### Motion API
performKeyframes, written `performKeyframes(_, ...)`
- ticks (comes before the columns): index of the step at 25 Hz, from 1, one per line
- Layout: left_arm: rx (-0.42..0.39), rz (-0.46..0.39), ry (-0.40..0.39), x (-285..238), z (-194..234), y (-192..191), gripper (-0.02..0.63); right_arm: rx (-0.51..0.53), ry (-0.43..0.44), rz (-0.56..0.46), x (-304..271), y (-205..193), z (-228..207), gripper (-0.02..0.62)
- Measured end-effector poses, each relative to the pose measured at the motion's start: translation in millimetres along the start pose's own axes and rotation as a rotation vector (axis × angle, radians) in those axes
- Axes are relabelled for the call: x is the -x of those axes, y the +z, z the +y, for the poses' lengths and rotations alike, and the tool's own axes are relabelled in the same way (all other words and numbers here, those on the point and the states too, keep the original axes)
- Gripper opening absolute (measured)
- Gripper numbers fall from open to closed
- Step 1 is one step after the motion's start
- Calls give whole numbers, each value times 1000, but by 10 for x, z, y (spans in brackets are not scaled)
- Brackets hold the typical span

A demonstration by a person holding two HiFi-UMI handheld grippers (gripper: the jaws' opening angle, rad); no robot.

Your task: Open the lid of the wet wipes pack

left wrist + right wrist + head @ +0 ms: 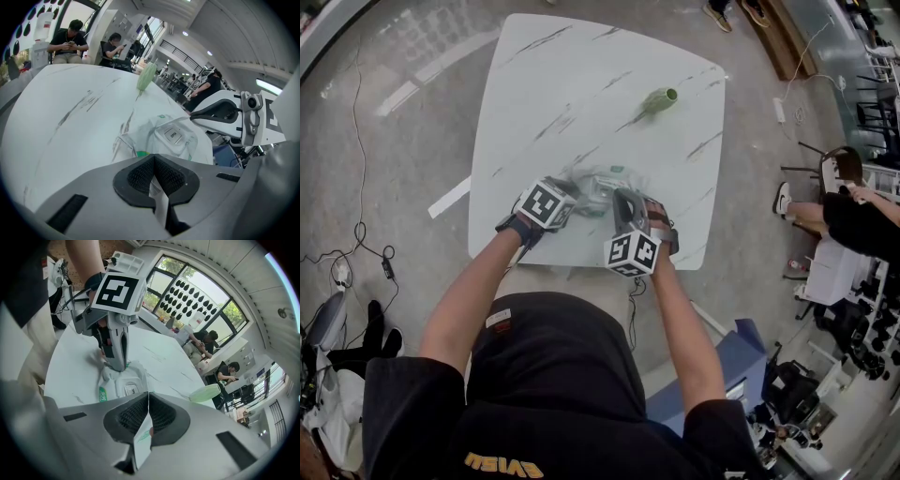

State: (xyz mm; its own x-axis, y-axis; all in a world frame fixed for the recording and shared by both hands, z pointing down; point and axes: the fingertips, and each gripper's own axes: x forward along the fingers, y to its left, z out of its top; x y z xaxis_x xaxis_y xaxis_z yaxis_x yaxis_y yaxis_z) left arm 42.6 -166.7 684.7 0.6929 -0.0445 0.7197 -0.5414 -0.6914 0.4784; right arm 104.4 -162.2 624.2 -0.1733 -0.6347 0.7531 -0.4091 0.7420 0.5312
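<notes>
Wet wipes pack [598, 186] sits in the lower middle of the head view, near the bottom edge of the white marbled surface [581, 66], between the two grippers. Left gripper [153, 164] is clenched: its pads are closed on a thin white strip of the pack's wrapper. Right gripper [148, 405] is also clenched, pinching a thin white flap of wrapper with green print. In the head view the left gripper comes at the pack from the left and the right gripper from the lower right, both angled down. Lid [174, 135] is a pale rectangle on top of the pack with a tab marked OPEN; it lies flat and looks closed. Wrapper is crumpled around it. Green bottle [656, 100] lies on its side in the upper right part of the surface, well apart from the pack. Seated people are in the background of both gripper views.
</notes>
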Motion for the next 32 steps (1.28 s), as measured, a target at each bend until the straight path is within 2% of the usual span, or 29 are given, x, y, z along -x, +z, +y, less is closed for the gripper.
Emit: performKeyframes(32, 6, 4, 1, -10, 1, -24, 17, -51, -15, -7, -182, 16, -314, 9)
